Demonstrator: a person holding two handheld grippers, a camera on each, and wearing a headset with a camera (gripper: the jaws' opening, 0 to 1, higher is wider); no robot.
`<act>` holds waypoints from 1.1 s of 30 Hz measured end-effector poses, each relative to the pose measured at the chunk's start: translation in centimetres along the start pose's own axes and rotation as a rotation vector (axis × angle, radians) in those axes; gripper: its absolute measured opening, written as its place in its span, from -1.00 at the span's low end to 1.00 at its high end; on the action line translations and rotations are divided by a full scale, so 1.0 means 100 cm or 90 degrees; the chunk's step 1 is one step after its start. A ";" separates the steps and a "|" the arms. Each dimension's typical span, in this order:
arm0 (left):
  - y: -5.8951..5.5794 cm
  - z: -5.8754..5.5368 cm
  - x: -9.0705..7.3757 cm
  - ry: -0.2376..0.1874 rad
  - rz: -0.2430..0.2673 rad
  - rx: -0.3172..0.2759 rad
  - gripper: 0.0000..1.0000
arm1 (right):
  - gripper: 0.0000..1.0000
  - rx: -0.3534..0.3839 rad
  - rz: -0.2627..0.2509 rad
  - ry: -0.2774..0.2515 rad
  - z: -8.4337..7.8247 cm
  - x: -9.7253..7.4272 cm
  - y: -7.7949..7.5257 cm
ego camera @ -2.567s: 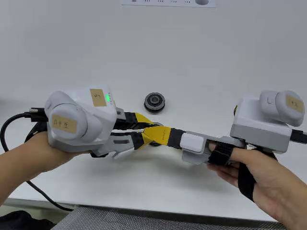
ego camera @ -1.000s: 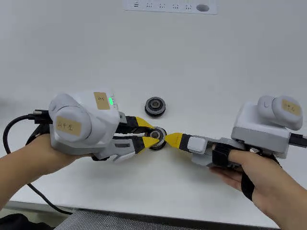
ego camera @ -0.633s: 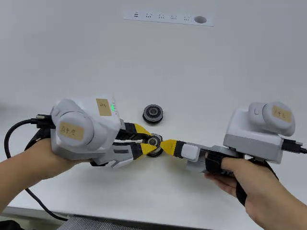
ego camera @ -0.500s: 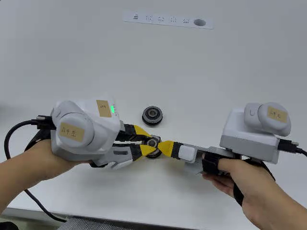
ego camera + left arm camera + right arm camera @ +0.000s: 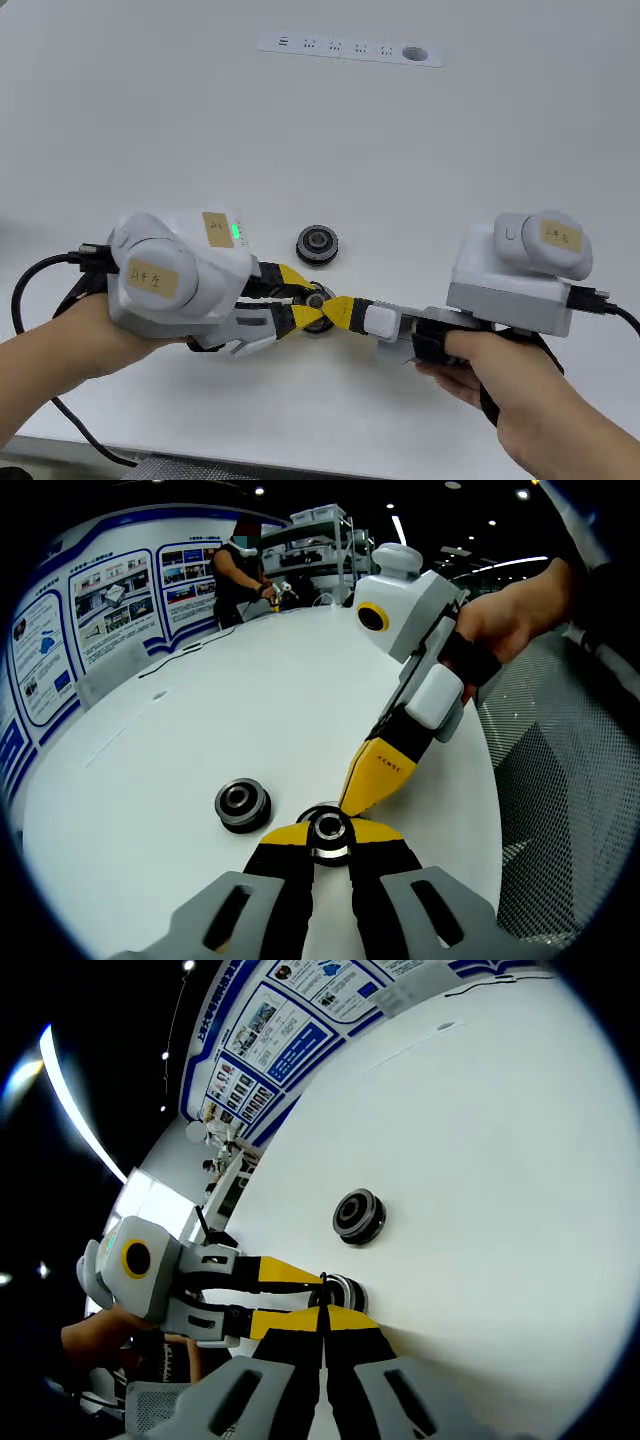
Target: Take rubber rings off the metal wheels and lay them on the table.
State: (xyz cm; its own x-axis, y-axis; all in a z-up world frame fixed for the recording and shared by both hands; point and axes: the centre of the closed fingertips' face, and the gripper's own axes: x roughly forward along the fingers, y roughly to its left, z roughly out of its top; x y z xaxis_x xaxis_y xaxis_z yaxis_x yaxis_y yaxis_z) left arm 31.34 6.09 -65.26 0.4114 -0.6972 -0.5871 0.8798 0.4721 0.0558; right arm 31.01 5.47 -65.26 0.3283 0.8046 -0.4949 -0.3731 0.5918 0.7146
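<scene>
The left gripper (image 5: 305, 298) comes in from 9 o'clock with its jaws clamped on a wheel (image 5: 318, 299), one yellow tip on each side. That looks meant to pin the wheel just above the table (image 5: 420, 180) so it cannot roll or twist. The right gripper (image 5: 336, 311) reaches in from 4 o'clock. Its jaws are pressed together into a thin wedge with the point right at the wheel's rim. I judge this is for prying or nipping the rubber ring, but whether any rubber is caught I cannot tell.

In the left gripper view the clamped wheel (image 5: 328, 832) shows a shiny metal hub with a dark bore. The band around it is dark and matte.

A second wheel (image 5: 317, 243) lies flat on the table at 12 o'clock from the clamped one, well apart from both grippers. It is a squat, round disc, black on the outside with a paler centre. The table is smooth, white and slightly glossy. A white power strip (image 5: 350, 48) lies at its far edge.
</scene>
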 end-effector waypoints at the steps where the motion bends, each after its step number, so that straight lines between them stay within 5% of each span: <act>1: 0.000 0.000 0.000 0.000 0.000 0.000 -0.75 | -0.98 0.000 0.000 0.000 0.000 0.000 0.000; 33: -0.001 0.002 -0.004 0.004 0.013 0.014 -0.70 | -0.97 0.047 0.015 -0.010 0.000 0.000 0.004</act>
State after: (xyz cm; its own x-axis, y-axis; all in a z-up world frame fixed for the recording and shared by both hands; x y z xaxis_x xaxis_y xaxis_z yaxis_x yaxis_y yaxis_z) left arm 31.15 6.24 -64.83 0.4276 -0.6844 -0.5905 0.8763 0.4743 0.0847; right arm 30.87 5.74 -64.97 0.3345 0.8169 -0.4698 -0.3157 0.5669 0.7609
